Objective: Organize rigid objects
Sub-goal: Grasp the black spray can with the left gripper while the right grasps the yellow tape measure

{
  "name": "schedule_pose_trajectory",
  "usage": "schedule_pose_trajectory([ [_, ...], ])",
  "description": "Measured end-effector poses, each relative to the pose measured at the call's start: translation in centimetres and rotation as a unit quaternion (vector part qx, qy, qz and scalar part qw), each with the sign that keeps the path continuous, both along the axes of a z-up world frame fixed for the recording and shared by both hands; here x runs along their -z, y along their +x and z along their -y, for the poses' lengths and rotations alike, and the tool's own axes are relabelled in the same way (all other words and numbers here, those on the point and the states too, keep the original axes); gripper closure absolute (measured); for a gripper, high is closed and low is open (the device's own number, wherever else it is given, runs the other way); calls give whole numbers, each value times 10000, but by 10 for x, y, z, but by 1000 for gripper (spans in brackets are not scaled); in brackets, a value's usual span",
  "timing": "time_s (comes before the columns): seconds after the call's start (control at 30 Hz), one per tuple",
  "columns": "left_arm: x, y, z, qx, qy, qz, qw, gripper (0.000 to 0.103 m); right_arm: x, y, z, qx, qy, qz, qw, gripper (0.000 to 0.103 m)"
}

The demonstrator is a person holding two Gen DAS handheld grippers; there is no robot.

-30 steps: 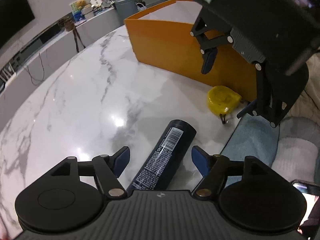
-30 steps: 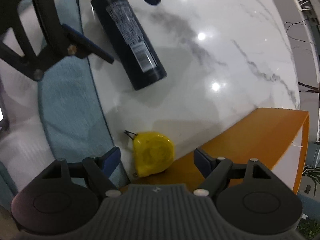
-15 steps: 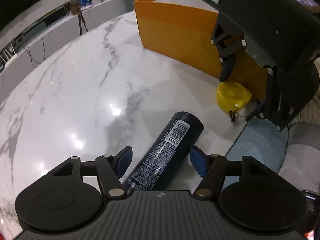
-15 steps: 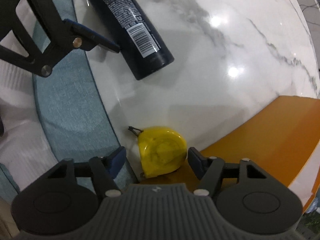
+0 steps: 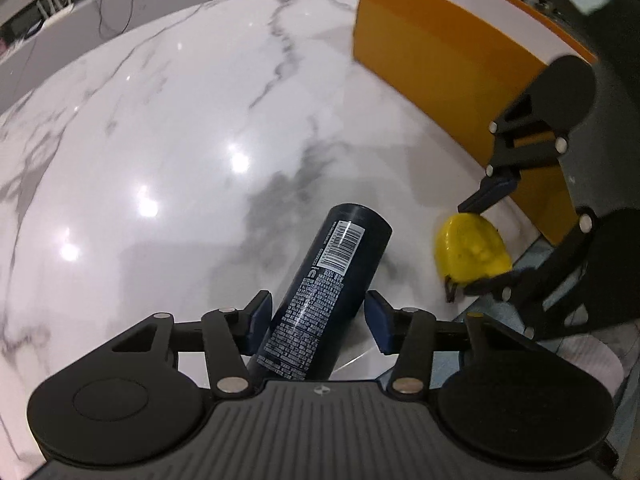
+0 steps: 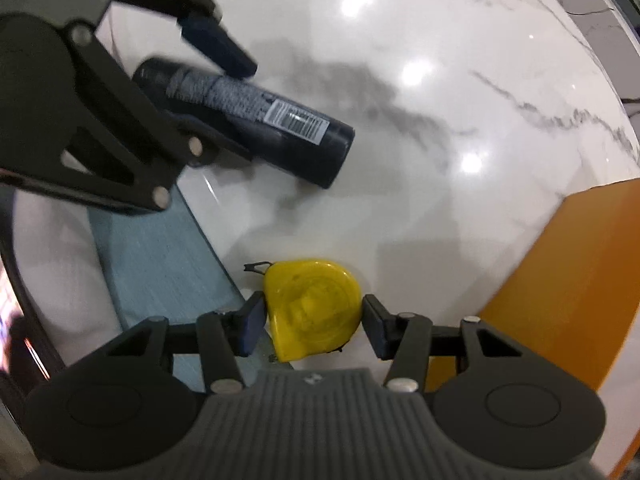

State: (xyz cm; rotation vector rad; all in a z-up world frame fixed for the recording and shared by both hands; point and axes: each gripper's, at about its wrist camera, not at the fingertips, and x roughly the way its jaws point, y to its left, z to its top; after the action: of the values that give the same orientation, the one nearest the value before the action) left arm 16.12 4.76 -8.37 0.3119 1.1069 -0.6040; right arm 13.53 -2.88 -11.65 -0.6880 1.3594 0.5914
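A dark blue cylindrical bottle (image 5: 332, 276) with a barcode label lies on the white marble table (image 5: 168, 152). My left gripper (image 5: 316, 322) is open, its fingers on either side of the bottle's near end. The bottle also shows in the right wrist view (image 6: 276, 128). A yellow tape measure (image 6: 314, 302) lies flat on the table next to the orange box (image 6: 568, 280). My right gripper (image 6: 314, 326) is open with its fingers on either side of the tape measure. The tape measure (image 5: 472, 248) and the right gripper (image 5: 488, 240) also show in the left wrist view.
The orange box (image 5: 452, 56) stands open-topped at the far right of the table. A blue-grey cloth (image 6: 160, 248) lies past the table's near edge. A lit phone screen (image 6: 12, 320) is at the far left.
Both grippers have moved down and forward. The left fingers now straddle the bottle and have narrowed. The right fingers now straddle the tape measure.
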Motion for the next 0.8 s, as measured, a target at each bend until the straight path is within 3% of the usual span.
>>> schedule_pose_trajectory([
  [0.17,4,-2,0,54,-95,30,9999,41,3,0,2,383,218,49,9990,50],
  [0.27,9,-2,0,68,-129,47,9999,38,7,-2,9,541,319,-18,9980,42],
  [0.5,10,-5,2,154,-148,154,9997,36,9,3,16,538,478,0,9974,41],
  [0.67,10,-7,8,215,-25,216,9995,45,-10,-15,23,520,501,78,9974,52],
  [0.8,9,-7,8,112,-102,242,9996,52,-17,-23,21,665,484,200,9964,53],
])
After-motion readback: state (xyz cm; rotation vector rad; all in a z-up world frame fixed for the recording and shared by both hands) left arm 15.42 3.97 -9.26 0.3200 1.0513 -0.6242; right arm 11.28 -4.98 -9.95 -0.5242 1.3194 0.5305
